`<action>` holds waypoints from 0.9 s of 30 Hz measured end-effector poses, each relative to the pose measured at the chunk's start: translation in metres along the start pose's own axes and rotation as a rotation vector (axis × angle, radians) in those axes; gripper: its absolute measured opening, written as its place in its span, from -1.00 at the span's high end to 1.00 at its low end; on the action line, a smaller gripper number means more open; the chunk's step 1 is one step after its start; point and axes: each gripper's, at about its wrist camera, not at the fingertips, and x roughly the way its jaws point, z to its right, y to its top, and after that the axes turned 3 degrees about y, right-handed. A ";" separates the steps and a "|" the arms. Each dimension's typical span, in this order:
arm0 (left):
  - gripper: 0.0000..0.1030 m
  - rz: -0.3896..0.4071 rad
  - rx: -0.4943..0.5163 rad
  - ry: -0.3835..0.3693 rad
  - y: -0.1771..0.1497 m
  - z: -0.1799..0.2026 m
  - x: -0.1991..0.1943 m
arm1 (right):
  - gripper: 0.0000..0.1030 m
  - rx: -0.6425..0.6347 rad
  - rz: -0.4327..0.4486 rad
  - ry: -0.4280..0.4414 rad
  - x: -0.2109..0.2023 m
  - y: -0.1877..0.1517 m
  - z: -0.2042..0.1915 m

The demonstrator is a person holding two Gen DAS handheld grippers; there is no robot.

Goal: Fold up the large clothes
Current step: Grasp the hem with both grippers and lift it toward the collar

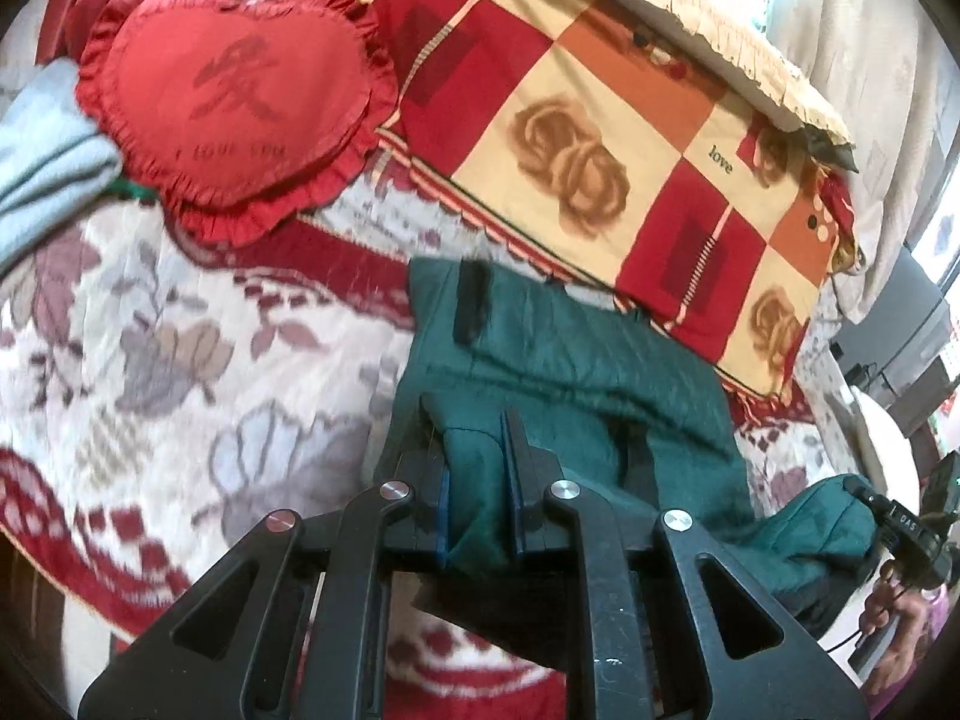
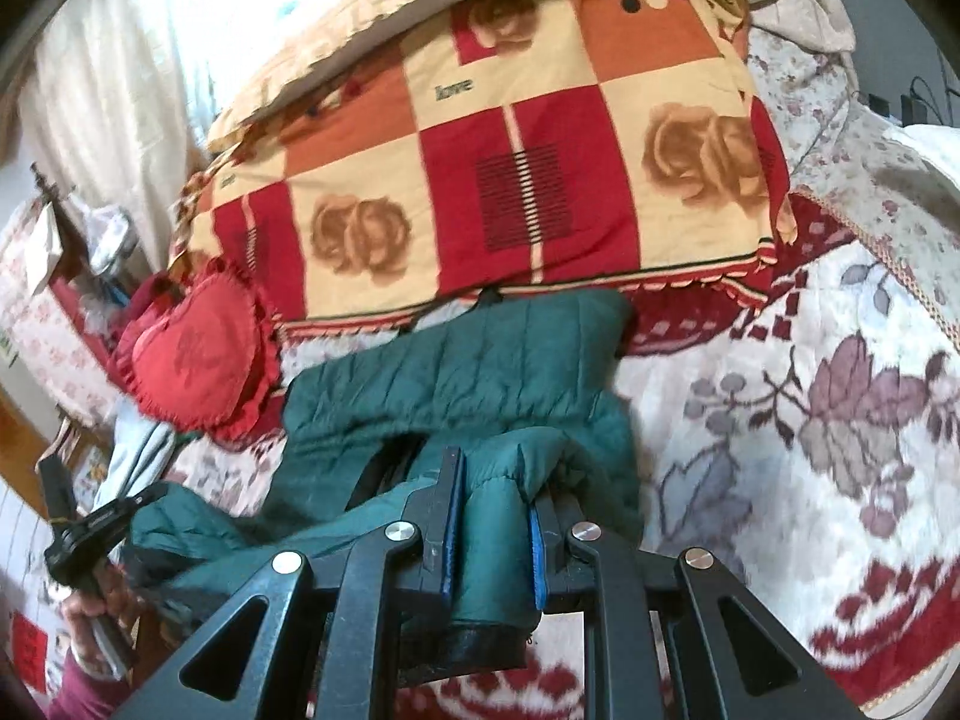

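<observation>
- Blocking the lower centre of both views, each gripper's black linkage hides the bedspread directly beneath it.
- Left gripper [image 1: 477,474]: jaws clenched on a fold of the green quilted jacket [image 1: 576,372]; the fabric bunches between the blue pads, and the pinched edge is covered by the jaws.
- Right gripper [image 2: 495,504]: jaws clenched on another fold of the same jacket [image 2: 468,372], with a dark hem hanging below the pads at lower centre.
- Jacket location: centre of both frames, its far end lying on the floral bedspread [image 1: 180,360] just in front of the checked quilt [image 1: 600,138]; the near part is lifted in the jaws. The garment's full outline cannot be made out, since the linkage and its own folds cover it.
- At the right edge of the left view, the other gripper and the hand [image 1: 900,618] holding it are cut off by the fisheye rim.
- Red heart cushion [image 1: 240,90]: upper left of the left view, resting on the bedspread, its printed lettering blurred.
- Pale blue cloth [image 1: 42,174]: left edge, partly cut off.
- Pale curtains, upper corners: overexposed, detail lost.
</observation>
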 end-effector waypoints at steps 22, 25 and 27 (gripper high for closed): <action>0.74 0.024 0.018 0.173 0.080 0.026 0.105 | 0.68 0.019 -0.033 -0.172 0.105 0.083 0.025; 0.74 0.018 0.010 0.203 0.089 0.025 0.126 | 0.68 0.018 -0.044 -0.204 0.123 0.094 0.032; 0.74 0.003 0.002 0.214 0.094 0.025 0.141 | 0.68 0.022 -0.063 -0.216 0.138 0.101 0.038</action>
